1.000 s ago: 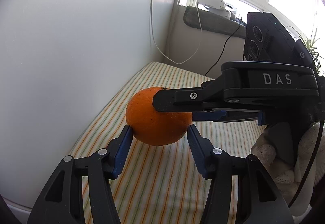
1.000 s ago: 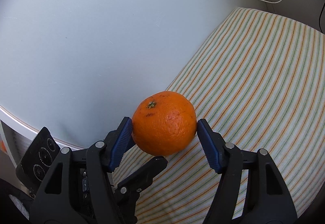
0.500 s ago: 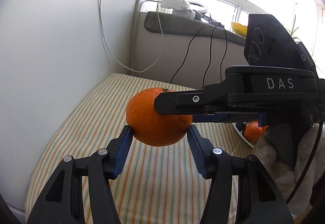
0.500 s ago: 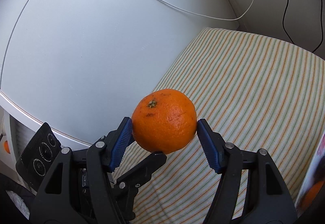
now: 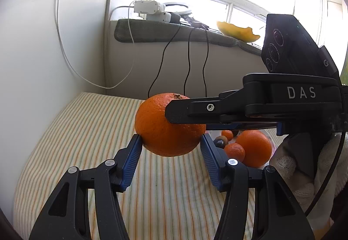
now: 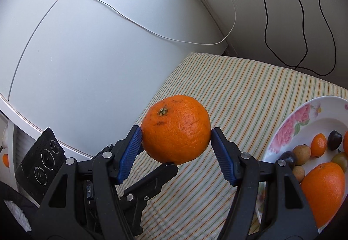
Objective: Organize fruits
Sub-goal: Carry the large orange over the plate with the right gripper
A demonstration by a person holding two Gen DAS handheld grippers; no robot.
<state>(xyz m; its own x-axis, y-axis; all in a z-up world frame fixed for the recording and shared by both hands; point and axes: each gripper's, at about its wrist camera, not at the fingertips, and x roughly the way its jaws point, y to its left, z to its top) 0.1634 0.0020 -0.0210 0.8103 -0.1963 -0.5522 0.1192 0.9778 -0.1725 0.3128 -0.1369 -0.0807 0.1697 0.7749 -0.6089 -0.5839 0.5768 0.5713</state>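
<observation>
Slippage worries me: both grippers pinch one round, dimpled orange (image 5: 169, 124) above the striped cloth (image 5: 87, 131), left gripper (image 5: 170, 154) and right gripper (image 6: 176, 149) half-open around it. Uneven pulls could drop it short of the floral plate (image 6: 289, 129).

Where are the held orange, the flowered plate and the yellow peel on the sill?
orange (image 6: 176, 129), right wrist view, front skin.
plate (image 6: 289, 129), right wrist view, flowered rim.
peel (image 5: 237, 32), left wrist view, its middle.
</observation>
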